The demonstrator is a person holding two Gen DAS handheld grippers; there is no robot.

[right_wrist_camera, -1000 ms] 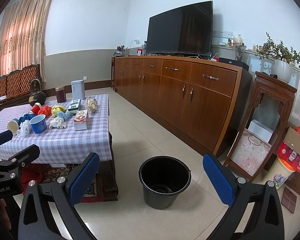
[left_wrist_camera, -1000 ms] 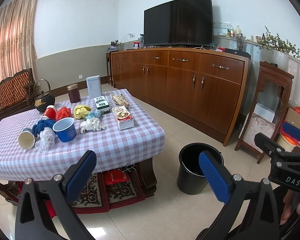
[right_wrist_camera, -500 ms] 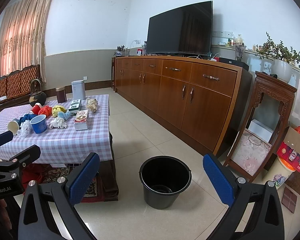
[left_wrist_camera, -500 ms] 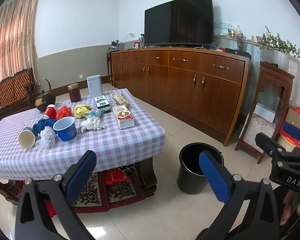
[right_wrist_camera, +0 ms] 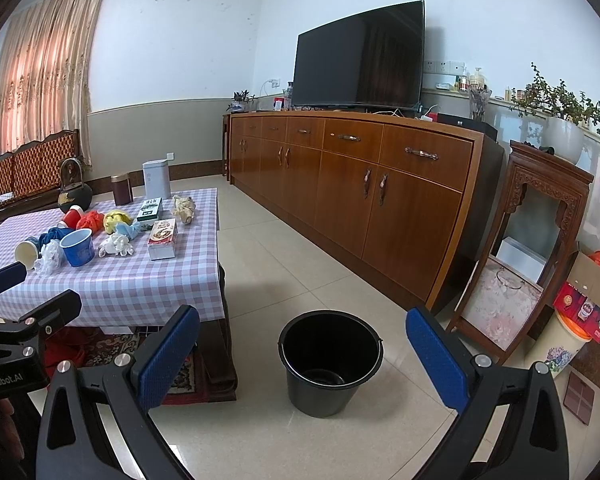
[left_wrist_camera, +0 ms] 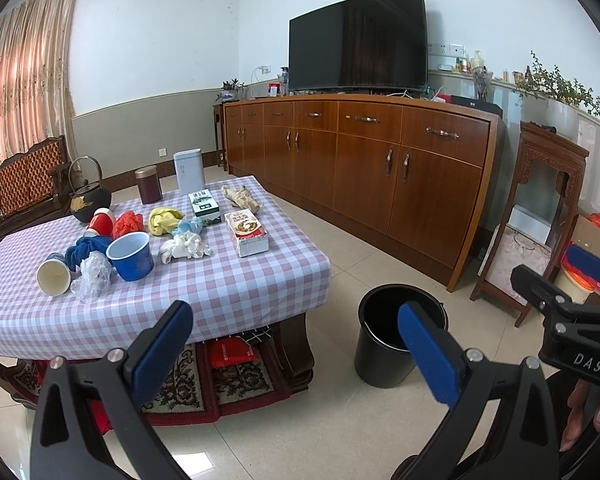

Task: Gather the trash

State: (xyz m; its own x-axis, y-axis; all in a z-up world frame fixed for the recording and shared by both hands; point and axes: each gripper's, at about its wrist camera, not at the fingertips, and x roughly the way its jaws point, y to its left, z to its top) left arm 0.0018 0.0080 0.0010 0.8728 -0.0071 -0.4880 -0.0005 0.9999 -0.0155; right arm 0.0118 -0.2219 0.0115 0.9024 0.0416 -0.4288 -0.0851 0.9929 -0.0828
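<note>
Almost nothing has moved in the last second: the views only creep slightly, so collecting has not begun. The left gripper [left_wrist_camera: 294, 338] and right gripper [right_wrist_camera: 302, 346] both hang spread wide and empty. Beyond them, the black bucket [right_wrist_camera: 331, 360] stands empty on the floor beside the table [left_wrist_camera: 236, 292], where crumpled tissue [left_wrist_camera: 184, 246], wrappers and cups [left_wrist_camera: 132, 256] lie scattered.

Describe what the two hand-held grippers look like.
Both match: the left hand-held gripper and right hand-held gripper have black skeletal frames with silver screws and blue fingertip pads. White lettering reads "DAS" on the right one's body, "GenRobot.AI" on the left one's.
</note>
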